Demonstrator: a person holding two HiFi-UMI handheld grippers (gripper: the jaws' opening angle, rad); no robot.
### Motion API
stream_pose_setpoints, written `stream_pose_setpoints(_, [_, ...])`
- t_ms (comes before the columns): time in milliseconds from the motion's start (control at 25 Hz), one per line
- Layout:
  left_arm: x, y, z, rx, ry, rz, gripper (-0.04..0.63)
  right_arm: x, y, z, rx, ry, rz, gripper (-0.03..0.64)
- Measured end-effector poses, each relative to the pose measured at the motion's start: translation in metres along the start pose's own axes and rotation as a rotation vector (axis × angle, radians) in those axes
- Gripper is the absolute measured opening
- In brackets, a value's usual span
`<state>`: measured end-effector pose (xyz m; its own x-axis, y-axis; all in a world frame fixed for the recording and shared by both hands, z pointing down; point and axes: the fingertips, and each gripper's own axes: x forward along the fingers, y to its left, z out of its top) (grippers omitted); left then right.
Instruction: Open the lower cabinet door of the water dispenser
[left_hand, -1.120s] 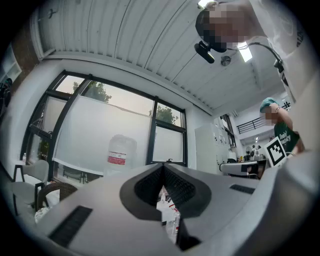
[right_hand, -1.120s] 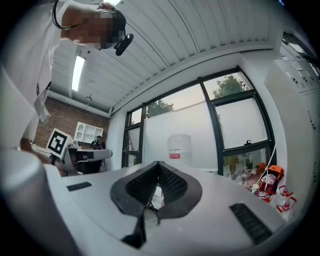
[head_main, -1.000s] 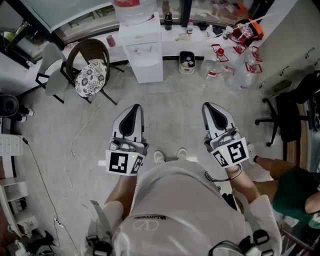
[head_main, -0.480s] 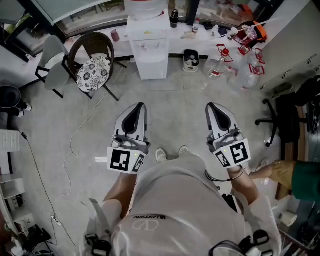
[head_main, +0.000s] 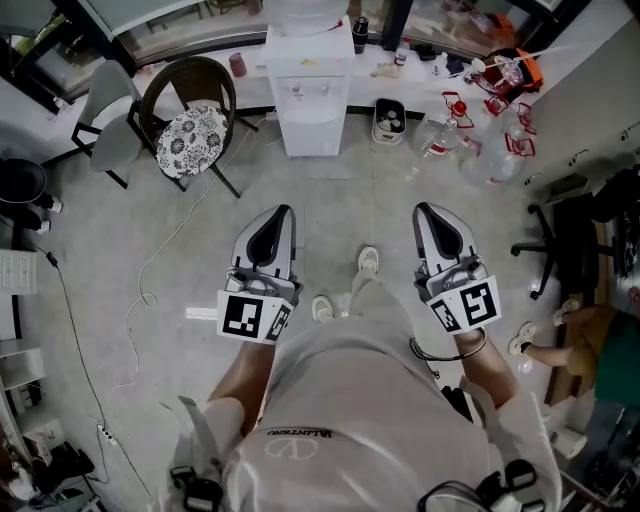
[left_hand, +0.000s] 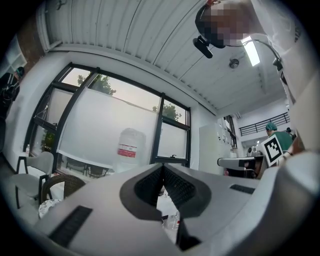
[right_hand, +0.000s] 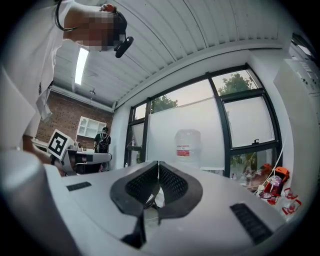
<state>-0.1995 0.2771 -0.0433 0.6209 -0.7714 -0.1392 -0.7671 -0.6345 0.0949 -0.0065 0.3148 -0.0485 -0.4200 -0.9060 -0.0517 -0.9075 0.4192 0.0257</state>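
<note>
The white water dispenser (head_main: 312, 95) stands against the far window wall, its lower cabinet door (head_main: 315, 132) closed and a large bottle (head_main: 305, 14) on top. My left gripper (head_main: 283, 210) and right gripper (head_main: 425, 208) are held side by side in front of my body, well short of the dispenser, pointing toward it. Both are shut with nothing between the jaws. The left gripper view shows the left gripper (left_hand: 162, 166) with the bottle (left_hand: 131, 150) far ahead. The right gripper view shows the right gripper (right_hand: 158, 164) with the bottle (right_hand: 187, 149) beyond.
A wicker chair (head_main: 190, 130) with a floral cushion and a grey chair (head_main: 105, 105) stand left of the dispenser. A small bin (head_main: 388, 120) and several empty water bottles (head_main: 470, 135) lie to its right. A cable (head_main: 150, 290) runs across the floor. An office chair (head_main: 570, 240) and another person (head_main: 605, 350) are at the right.
The dispenser and chairs have slid lower in the head view as I walk toward them. One foot has stepped forward. Both grippers stay shut and keep their pose.
</note>
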Motion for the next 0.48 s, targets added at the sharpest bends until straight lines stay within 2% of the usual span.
stream_pose_setpoints(200, [0.019,0.003,-0.006,0.007,0.011,0.009,0.002,0.015,-0.012,-0.007,-0.010,0.003,0.028,0.017])
stream_pose_setpoints(480, [0.069,0.003,-0.015,0.029,0.026,0.026,0.002,0.041,-0.063,-0.018,0.022,0.003,0.042,0.017])
